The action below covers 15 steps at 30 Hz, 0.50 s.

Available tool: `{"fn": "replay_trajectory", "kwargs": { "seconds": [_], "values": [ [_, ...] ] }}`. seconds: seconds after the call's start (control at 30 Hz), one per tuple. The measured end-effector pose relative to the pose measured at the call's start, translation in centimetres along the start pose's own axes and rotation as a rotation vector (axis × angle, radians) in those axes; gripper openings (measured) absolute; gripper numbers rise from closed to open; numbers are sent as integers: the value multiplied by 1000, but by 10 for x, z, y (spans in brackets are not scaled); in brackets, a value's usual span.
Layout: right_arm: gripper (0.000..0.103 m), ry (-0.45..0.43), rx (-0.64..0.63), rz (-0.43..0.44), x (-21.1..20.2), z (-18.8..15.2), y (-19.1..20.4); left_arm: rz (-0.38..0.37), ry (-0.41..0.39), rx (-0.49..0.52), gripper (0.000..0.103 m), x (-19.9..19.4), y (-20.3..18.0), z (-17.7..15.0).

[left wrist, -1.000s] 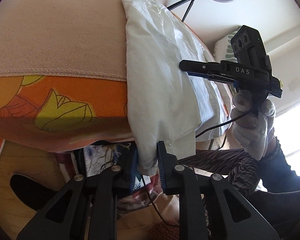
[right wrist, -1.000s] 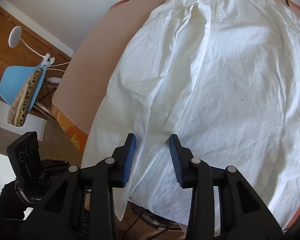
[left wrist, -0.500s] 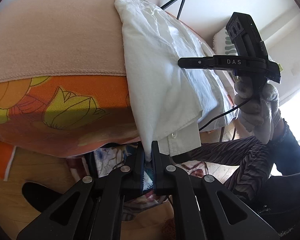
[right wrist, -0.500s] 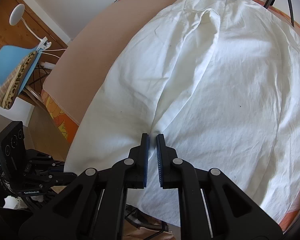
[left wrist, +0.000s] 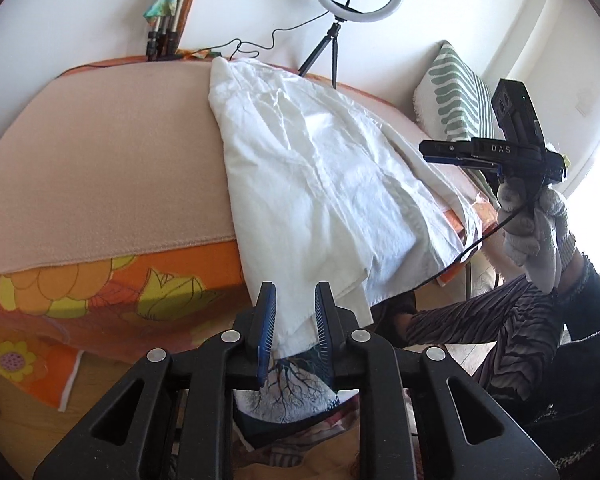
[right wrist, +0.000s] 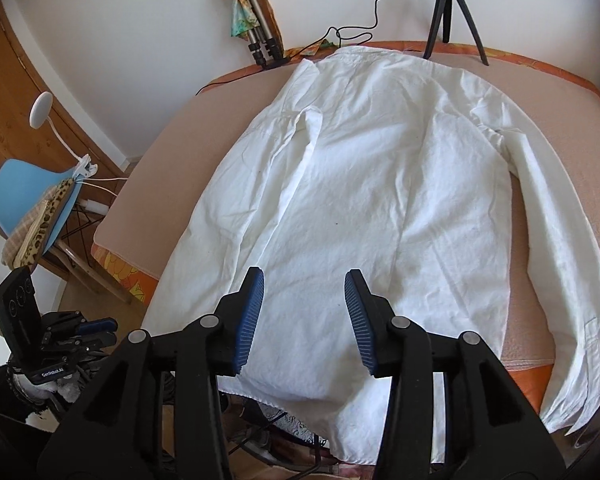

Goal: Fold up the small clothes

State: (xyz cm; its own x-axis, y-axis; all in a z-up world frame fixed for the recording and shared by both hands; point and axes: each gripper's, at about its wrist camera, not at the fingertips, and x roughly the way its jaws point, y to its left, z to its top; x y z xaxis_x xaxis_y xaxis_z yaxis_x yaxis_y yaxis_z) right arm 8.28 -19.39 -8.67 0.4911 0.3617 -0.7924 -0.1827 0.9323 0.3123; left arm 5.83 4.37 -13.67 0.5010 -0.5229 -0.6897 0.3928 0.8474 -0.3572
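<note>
Shirt [right wrist: 380, 200], white, lies spread back-up on your pink-covered table [left wrist: 92, 152], hem hanging over the near edge. Left gripper [left wrist: 295, 320]: jaws parted, released, hem corner loose between them. Right gripper [right wrist: 305, 320]: wide apart, above the hem.

White long-sleeved shirt [right wrist: 380, 184] lies spread flat (wrinkled), hem overhanging the edge.

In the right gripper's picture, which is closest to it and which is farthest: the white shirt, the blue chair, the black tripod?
From the right gripper:
1. White shirt, right under its fingers.
2. Blue chair, off to the left.
3. Black tripod, at the table's far edge.
</note>
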Motion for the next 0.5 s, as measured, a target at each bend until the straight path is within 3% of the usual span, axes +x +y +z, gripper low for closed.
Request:
{"fn": "replay_trajectory", "kwargs": {
  "seconds": [0.23,0.3,0.4,0.5],
  "values": [
    [45,-107,43,-145,-51,-15,-42,-32,-57,65,31,11,-28,33],
    [46,-122,56,-181,-65,-19,-59,-50,-66,77,40,16,-38,39],
    [56,-138,67,-234,-84,-25,-81,-80,-70,107,40,21,-50,47],
    [57,-139,96,-293,-97,-35,-107,-99,-62,144,40,29,-64,54]
  ]
}}
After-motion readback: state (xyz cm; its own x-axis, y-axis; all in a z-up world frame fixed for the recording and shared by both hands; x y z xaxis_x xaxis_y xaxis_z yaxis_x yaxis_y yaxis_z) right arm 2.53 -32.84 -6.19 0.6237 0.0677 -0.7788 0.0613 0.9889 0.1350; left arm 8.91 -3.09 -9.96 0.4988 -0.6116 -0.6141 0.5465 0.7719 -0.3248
